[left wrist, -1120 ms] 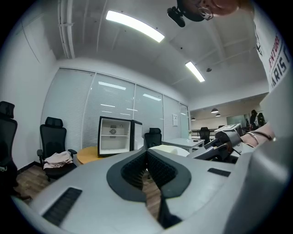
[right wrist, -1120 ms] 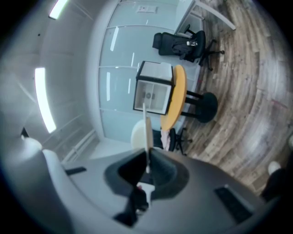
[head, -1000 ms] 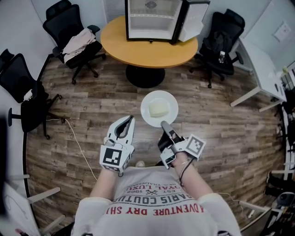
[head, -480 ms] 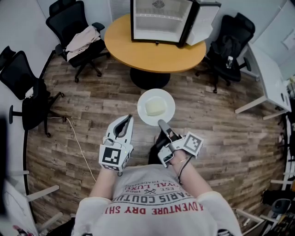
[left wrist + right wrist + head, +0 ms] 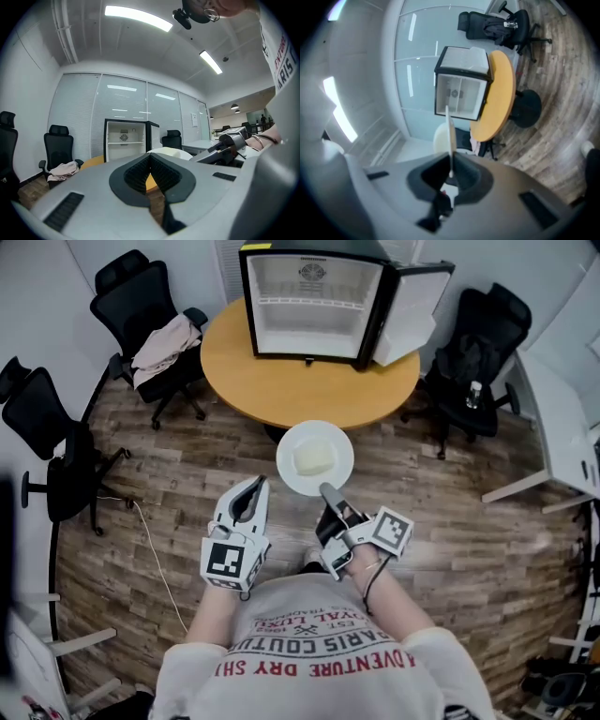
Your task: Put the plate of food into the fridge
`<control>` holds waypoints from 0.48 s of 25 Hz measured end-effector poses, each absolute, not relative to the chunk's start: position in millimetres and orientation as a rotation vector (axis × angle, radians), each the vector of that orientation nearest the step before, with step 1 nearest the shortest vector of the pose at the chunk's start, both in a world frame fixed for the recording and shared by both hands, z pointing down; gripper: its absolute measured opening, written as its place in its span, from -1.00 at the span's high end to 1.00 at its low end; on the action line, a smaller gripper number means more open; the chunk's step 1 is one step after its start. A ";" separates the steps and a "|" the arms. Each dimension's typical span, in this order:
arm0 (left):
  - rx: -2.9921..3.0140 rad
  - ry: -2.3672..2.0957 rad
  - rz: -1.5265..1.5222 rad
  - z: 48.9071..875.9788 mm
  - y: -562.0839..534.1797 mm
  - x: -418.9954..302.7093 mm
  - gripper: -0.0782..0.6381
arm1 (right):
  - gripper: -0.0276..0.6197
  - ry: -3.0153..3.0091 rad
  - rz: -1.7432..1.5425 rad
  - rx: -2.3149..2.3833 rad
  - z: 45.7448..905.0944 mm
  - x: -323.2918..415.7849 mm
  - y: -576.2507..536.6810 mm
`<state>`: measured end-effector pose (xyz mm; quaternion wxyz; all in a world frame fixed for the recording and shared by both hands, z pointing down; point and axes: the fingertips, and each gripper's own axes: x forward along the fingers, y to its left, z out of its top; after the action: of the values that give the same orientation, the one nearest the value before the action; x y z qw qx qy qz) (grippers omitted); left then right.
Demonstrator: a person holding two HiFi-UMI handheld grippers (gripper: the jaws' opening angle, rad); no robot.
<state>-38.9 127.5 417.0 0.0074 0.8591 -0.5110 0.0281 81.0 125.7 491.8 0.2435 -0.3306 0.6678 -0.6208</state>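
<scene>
A white plate (image 5: 292, 439) bearing a pale yellow block of food (image 5: 312, 458) hangs over the wood floor, just short of the round wooden table (image 5: 281, 381). My right gripper (image 5: 327, 491) is shut on the plate's near rim; in the right gripper view the plate (image 5: 451, 133) stands edge-on between the jaws of that gripper (image 5: 451, 174). My left gripper (image 5: 251, 489) is shut and empty, to the left of the plate. The small fridge (image 5: 314, 306) stands on the table with its door (image 5: 412, 301) swung open to the right. In the left gripper view the fridge (image 5: 125, 140) lies straight ahead beyond the closed left gripper (image 5: 150, 158).
Black office chairs ring the table: one with pale clothes on it (image 5: 164, 329) at the left, another (image 5: 47, 427) further left, one (image 5: 478, 352) at the right. A white desk (image 5: 562, 427) stands at the right. A cable (image 5: 159, 540) runs over the floor.
Both grippers and the plate have come closer to the table and fridge; the plate's far rim now reaches the table's near edge. The grip on the plate is unchanged.
</scene>
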 end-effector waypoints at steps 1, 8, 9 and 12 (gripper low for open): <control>2.686 -1.605 0.080 415.8 120.0 -34.1 0.70 | 0.80 1.832 -1.693 -0.902 491.4 86.3 117.7; 2.692 -1.609 0.072 412.8 69.4 -2.0 0.70 | 0.80 1.854 -1.690 -0.916 492.0 117.9 64.6; 2.692 -1.602 0.080 412.9 59.6 3.4 0.70 | 0.80 1.850 -1.694 -0.917 492.1 122.4 54.3; 2.691 -1.596 0.087 415.0 35.2 8.6 0.70 | 0.80 1.835 -1.705 -0.916 495.0 125.4 31.6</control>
<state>8.6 35.2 415.0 0.0059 0.8597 -0.5100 0.0279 125.4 31.6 495.0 0.2352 -0.3340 0.6686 -0.6213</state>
